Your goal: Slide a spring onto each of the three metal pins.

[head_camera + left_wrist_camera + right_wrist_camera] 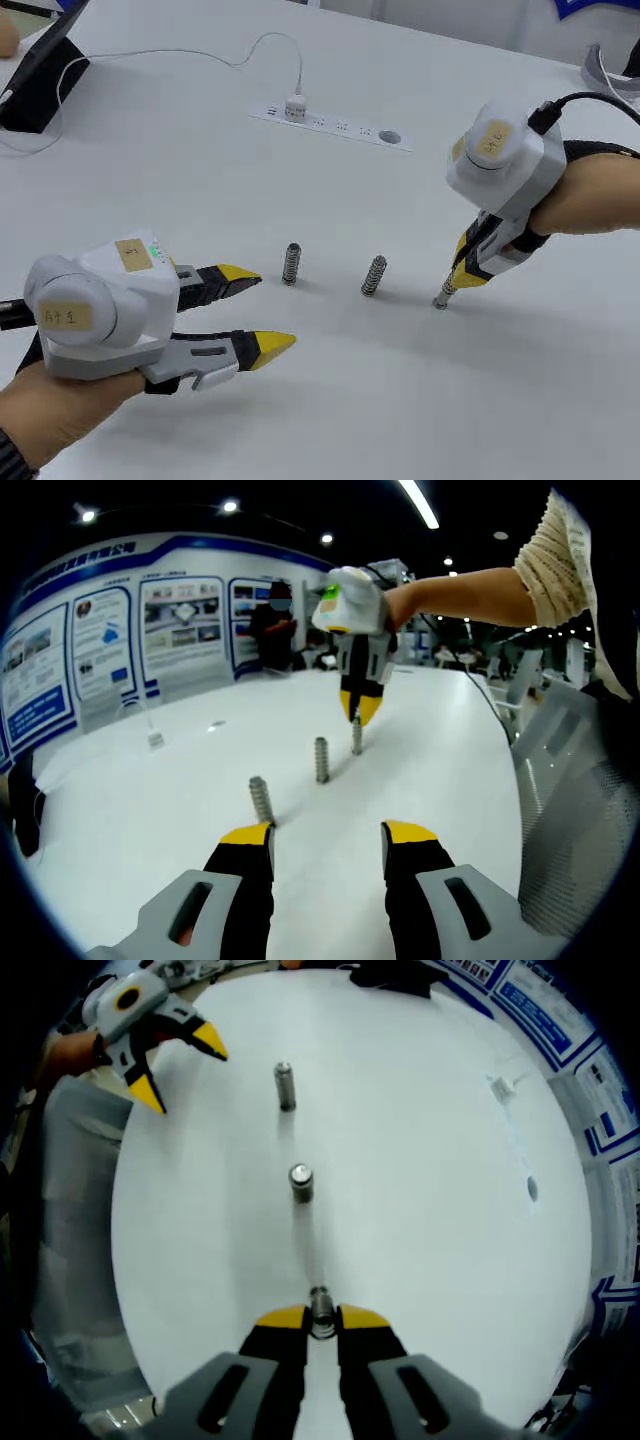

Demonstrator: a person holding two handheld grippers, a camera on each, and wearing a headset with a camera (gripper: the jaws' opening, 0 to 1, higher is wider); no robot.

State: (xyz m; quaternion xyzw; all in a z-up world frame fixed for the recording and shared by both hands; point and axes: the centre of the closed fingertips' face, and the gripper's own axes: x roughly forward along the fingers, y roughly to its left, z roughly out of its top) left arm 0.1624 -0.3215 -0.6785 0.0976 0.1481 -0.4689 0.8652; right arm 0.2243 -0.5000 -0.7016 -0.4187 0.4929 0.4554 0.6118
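left gripper (272,308): yellow-tipped jaws wide, holding nothing, near the left grey spring-wrapped metal pin (291,264)
right gripper (462,274): jaws pinched on the right grey spring-wrapped pin (442,295) (gripped near its top)
middle grey spring-wrapped pin (373,275): upright, between the other two
surface: white table (350,400), with a white power strip (340,127) at its far side
room: blue-edged display boards (180,620) on the wall
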